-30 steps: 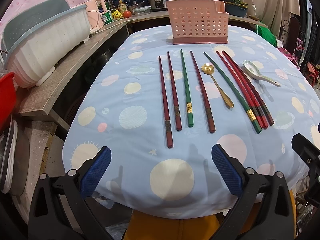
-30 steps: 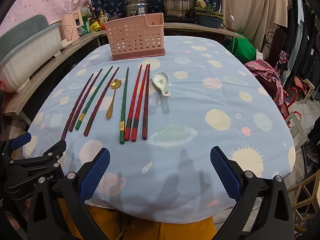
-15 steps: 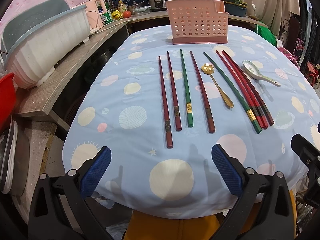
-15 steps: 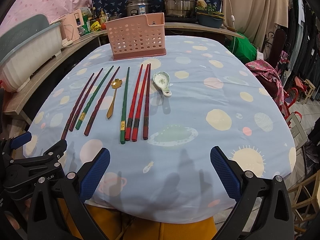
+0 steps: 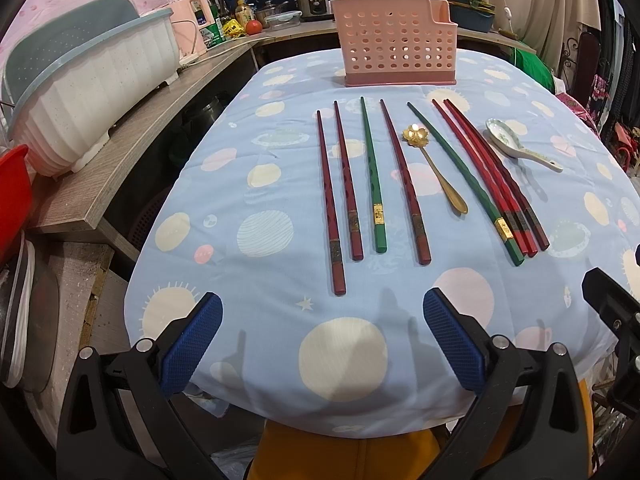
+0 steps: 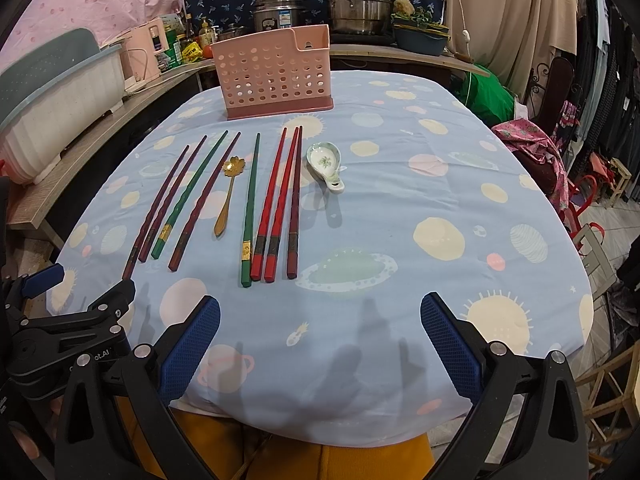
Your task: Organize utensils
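Several red and green chopsticks point(image 5: 377, 176) lie side by side on the blue patterned tablecloth point(image 5: 280, 160), pointing at a pink perforated utensil basket point(image 5: 394, 52) at the far end. A gold spoon point(image 5: 438, 168) lies among them and a white ceramic spoon point(image 5: 516, 146) lies at the right. The right wrist view shows the chopsticks point(image 6: 276, 204), the gold spoon point(image 6: 228, 196), the ceramic spoon point(image 6: 326, 166) and the basket point(image 6: 276, 76). My left gripper point(image 5: 320, 336) is open and empty over the near table edge. My right gripper point(image 6: 320, 336) is open and empty beside it.
A white dish rack point(image 5: 88, 92) stands on a wooden counter point(image 5: 120, 168) at the left. Pots and a rice cooker point(image 6: 280, 12) stand behind the basket. A red basin point(image 5: 12, 196) is at the far left. Chairs and clothes point(image 6: 560, 136) are at the right.
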`<action>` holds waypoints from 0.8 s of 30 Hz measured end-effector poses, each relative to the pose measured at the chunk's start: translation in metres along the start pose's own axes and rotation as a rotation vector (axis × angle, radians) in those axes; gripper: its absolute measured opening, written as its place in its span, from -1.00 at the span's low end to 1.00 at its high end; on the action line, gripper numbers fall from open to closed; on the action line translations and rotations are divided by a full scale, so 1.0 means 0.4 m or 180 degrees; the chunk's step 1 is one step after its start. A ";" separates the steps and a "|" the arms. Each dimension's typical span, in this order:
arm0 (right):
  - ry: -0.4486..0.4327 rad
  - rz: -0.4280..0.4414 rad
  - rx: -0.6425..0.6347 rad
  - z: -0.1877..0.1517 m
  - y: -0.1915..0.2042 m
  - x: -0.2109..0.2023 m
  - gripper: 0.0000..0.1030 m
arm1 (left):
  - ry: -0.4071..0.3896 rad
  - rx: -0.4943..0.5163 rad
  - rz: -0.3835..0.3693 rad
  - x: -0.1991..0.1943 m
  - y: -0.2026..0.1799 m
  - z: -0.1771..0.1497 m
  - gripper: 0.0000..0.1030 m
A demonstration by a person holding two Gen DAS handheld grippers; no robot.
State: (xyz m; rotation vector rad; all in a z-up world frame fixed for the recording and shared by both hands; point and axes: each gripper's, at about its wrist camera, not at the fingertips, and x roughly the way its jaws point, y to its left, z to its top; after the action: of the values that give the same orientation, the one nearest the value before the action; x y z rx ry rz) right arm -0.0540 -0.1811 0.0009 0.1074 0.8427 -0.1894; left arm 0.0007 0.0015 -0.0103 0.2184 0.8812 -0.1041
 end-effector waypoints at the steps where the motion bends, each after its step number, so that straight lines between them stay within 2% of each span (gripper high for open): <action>1: 0.0001 0.0000 -0.0001 0.000 0.000 0.000 0.87 | 0.0000 0.0000 0.0001 0.000 0.000 0.001 0.86; 15: 0.0021 0.0008 0.0016 -0.005 0.003 0.006 0.87 | 0.0067 -0.0036 -0.0007 0.011 0.005 -0.004 0.86; 24: 0.0048 0.0012 0.0070 -0.006 -0.016 0.019 0.87 | 0.0283 -0.0461 -0.0078 0.065 0.087 0.011 0.86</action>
State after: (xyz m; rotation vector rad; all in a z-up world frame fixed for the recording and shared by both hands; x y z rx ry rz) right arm -0.0522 -0.1877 -0.0065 0.1312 0.8556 -0.1945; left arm 0.0267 0.0343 -0.0226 0.0775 0.9758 -0.0533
